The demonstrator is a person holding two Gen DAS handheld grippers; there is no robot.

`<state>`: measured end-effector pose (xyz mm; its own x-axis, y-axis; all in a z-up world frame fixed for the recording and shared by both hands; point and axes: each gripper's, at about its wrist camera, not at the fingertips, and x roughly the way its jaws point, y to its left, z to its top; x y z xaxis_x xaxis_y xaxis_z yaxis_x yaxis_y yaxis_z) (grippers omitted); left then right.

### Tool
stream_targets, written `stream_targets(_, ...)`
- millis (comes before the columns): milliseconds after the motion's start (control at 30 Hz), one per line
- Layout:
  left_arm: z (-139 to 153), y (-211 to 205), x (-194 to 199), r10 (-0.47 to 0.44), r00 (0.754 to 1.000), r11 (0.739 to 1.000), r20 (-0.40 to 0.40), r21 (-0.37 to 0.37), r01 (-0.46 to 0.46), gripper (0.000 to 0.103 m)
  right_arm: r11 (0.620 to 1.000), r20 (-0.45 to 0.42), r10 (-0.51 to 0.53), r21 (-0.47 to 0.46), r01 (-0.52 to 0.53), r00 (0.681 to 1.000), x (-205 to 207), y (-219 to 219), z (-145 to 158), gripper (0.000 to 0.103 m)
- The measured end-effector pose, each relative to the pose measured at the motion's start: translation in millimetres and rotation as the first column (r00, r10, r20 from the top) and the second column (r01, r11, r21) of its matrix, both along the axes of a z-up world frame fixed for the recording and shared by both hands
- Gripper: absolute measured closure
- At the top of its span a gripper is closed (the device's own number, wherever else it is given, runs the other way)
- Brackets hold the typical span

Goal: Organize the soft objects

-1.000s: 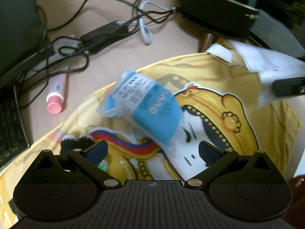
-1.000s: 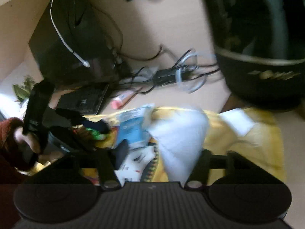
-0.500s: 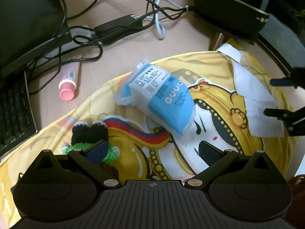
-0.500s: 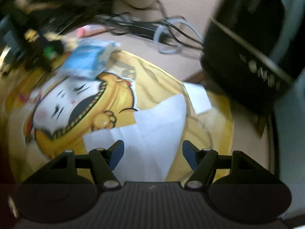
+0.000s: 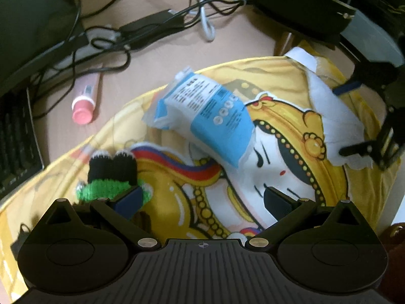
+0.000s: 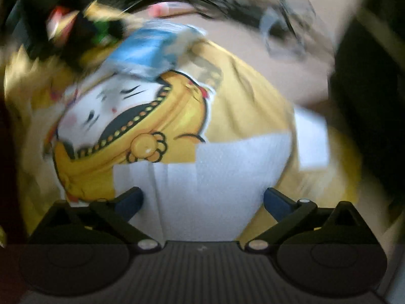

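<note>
A yellow cushion [image 5: 162, 202] printed with a cartoon face lies on the desk. On it rest a blue and white tissue pack [image 5: 202, 116], a black and green knitted piece [image 5: 111, 177] and a white tissue sheet [image 5: 336, 116]. My left gripper [image 5: 202, 200] hovers open over the cushion's near part, its left fingertip beside the knitted piece. My right gripper [image 6: 202, 200] is open, low over the white tissue sheet [image 6: 215, 177], which lies flat between its fingers; this view is blurred. The right gripper [image 5: 354, 116] also shows at the right edge of the left wrist view.
A pink tube [image 5: 84, 101] lies on the desk left of the cushion. Tangled black and white cables [image 5: 162, 25] run behind. A keyboard [image 5: 15, 136] sits at the far left, and a black bowl-like object [image 5: 298, 10] stands at the back right.
The right gripper let go of the white tissue, which now lies flat on the cushion's right side, and swung low over it. The left gripper moved slightly closer over the cushion.
</note>
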<state>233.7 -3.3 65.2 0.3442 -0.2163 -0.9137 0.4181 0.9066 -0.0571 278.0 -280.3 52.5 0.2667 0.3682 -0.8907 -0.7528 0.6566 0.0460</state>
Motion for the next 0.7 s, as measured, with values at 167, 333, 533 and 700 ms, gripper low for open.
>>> stream_targets(167, 4, 6, -2, 0.037, 0.999, 0.999, 0.0, -0.013, -0.037, 0.0, 0.985, 0.083, -0.169, 0.029, 0.167, 0.982, -4, -8, 13, 0.065)
stream_targets(333, 5, 5, 2, 0.063, 0.998, 0.998, 0.002, -0.023, -0.062, 0.0, 0.984, 0.162, -0.179, 0.021, 0.178, 0.97, -20, -1, 8, 0.087)
stream_targets(533, 15, 6, 0, 0.057, 0.998, 0.997, 0.039, -0.047, -0.055, 0.0, 0.842, -0.223, -0.354, 0.347, 0.413, 0.908, 5, -33, 24, 0.093)
stream_targets(700, 16, 17, 6, 0.133, 0.991, 0.964, -0.014, -0.231, -0.132, 0.0, 0.644, -0.346, -0.409, 0.546, 0.536, 0.844, 15, -45, 45, 0.093)
